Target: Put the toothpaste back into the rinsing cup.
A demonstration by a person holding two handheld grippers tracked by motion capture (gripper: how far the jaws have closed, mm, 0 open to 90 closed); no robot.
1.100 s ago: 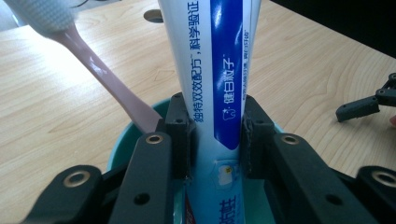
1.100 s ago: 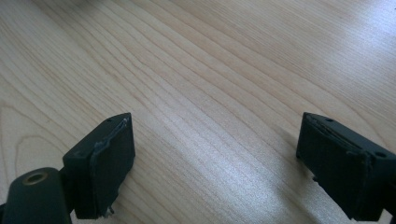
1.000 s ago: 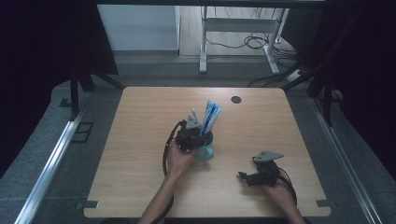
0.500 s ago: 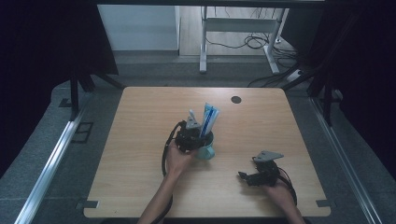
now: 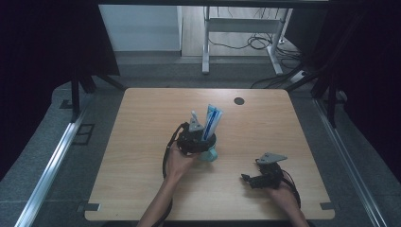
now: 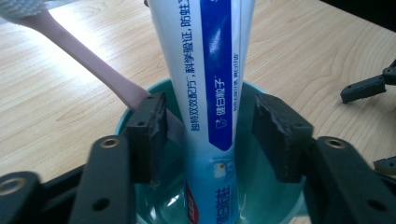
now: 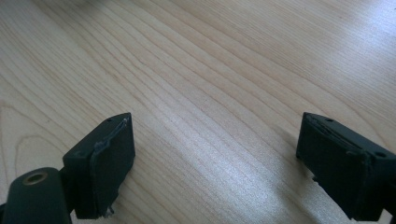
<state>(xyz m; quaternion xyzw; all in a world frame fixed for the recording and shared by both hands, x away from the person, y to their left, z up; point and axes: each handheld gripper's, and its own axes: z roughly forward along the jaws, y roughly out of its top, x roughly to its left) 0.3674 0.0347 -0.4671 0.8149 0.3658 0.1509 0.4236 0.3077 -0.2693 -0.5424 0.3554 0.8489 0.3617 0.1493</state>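
A white and blue toothpaste tube (image 6: 210, 93) stands upright in a teal cup (image 6: 266, 200) near the table's middle (image 5: 212, 122). A pink toothbrush (image 6: 93, 60) leans out of the same cup to the left. My left gripper (image 6: 210, 126) straddles the tube over the cup (image 5: 210, 155). Its jaws have just been opening, and both pads now stand clear of the tube between them. My right gripper (image 7: 215, 154) rests open on the bare wood at the front right (image 5: 248, 178), with nothing between its jaws.
The wooden table (image 5: 142, 142) has a dark round cable hole (image 5: 239, 100) at the back right. The right gripper's jaw tips show at the edge of the left gripper view (image 6: 369, 86). Beyond the table lie a grey floor and cables.
The toothpaste tube sits a little lower and more upright in the cup than a second ago. Both hands have kept their places.
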